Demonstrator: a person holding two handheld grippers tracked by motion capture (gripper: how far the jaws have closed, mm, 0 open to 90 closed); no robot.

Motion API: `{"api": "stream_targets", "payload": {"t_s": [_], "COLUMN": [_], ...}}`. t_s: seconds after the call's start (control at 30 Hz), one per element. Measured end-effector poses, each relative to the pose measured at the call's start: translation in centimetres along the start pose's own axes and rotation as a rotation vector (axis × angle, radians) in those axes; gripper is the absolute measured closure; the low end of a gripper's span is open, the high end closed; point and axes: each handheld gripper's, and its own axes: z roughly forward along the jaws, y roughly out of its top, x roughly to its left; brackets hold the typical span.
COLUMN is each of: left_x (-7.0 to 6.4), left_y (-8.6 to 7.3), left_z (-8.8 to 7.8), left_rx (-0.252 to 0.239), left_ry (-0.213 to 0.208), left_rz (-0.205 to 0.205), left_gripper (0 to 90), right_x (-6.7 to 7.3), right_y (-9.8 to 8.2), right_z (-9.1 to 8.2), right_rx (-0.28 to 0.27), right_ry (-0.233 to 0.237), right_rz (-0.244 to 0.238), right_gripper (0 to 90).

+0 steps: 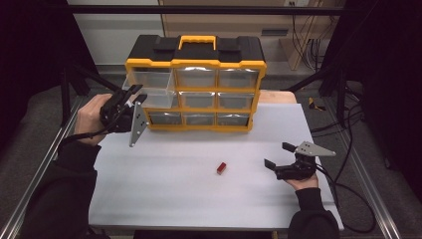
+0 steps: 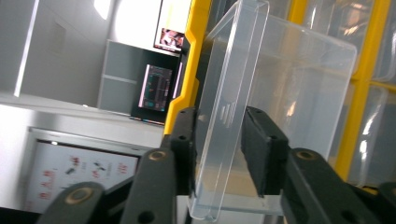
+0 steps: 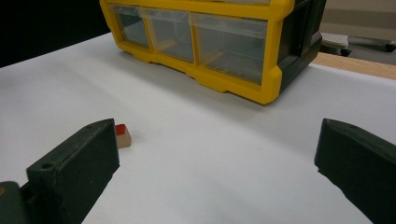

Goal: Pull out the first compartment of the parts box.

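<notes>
The left tool (image 1: 133,94) has its jaws parted around the front wall of a clear drawer (image 2: 280,93), pulled out of the organizer's (image 1: 196,64) top row, pads just off it. The right tool (image 1: 277,155) rests wide open on the table (image 1: 174,199), with a red block (image 1: 221,168) to its left.

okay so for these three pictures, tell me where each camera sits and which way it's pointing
High view: above the person's side of the table, looking forward and down at the yellow drawer cabinet; both forearms, left gripper and right gripper show.
Left gripper view: on the left gripper, looking along its black jaws, which straddle the pulled-out clear drawer's front wall.
Right gripper view: on the right gripper, low over the table, facing the cabinet's bottom row between wide-open jaws.
Shared: high and right gripper views both show the small red block.
</notes>
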Motion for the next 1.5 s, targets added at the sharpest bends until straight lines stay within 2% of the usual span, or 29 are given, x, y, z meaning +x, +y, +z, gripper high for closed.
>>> {"api": "stream_targets", "payload": {"t_s": [0.2,0.23,0.33,0.43,0.63,0.77,0.9,1.1,1.3,1.5], "left_x": [0.5,0.6,0.9,1.0,1.0,0.7,0.6,0.3,0.0,-0.4], "left_y": [-0.2,-0.3,-0.3,-0.4,-0.6,-0.8,-0.9,-1.2,-1.6,-1.6], "left_z": [-0.1,-0.1,-0.2,-0.3,-0.5,-0.6,-0.7,-1.0,-1.4,-1.9], "left_rx": [0.010,0.011,0.016,0.026,0.019,0.013,0.010,-0.018,-0.033,-0.045], "left_ry": [-0.039,-0.045,-0.064,-0.083,-0.113,-0.106,-0.129,-0.156,-0.180,-0.197], "left_rz": [-0.086,-0.111,-0.184,-0.253,-0.368,-0.428,-0.491,-0.621,-0.708,-0.775], "left_gripper": [48.2,48.2,38.8,35.3,25.8,17.7,14.4,8.8,4.4,1.5], "right_x": [0.0,0.0,0.0,0.0,0.0,0.0,0.0,0.0,0.0,0.0], "right_y": [0.0,0.0,0.0,0.0,0.0,0.0,0.0,0.0,0.0,0.0], "right_z": [0.0,0.0,0.0,0.0,0.0,0.0,0.0,0.0,0.0,0.0], "right_rx": [-0.001,-0.001,-0.001,-0.001,-0.001,-0.001,-0.001,-0.003,-0.004,-0.005], "right_ry": [-0.001,-0.001,-0.001,0.000,0.001,0.000,0.001,0.000,0.001,0.001], "right_rz": [0.000,0.000,0.000,0.001,0.002,0.003,0.004,0.005,0.007,0.007], "right_gripper": [0.3,0.3,0.3,0.3,0.3,0.3,0.3,0.3,0.3,0.3]}}
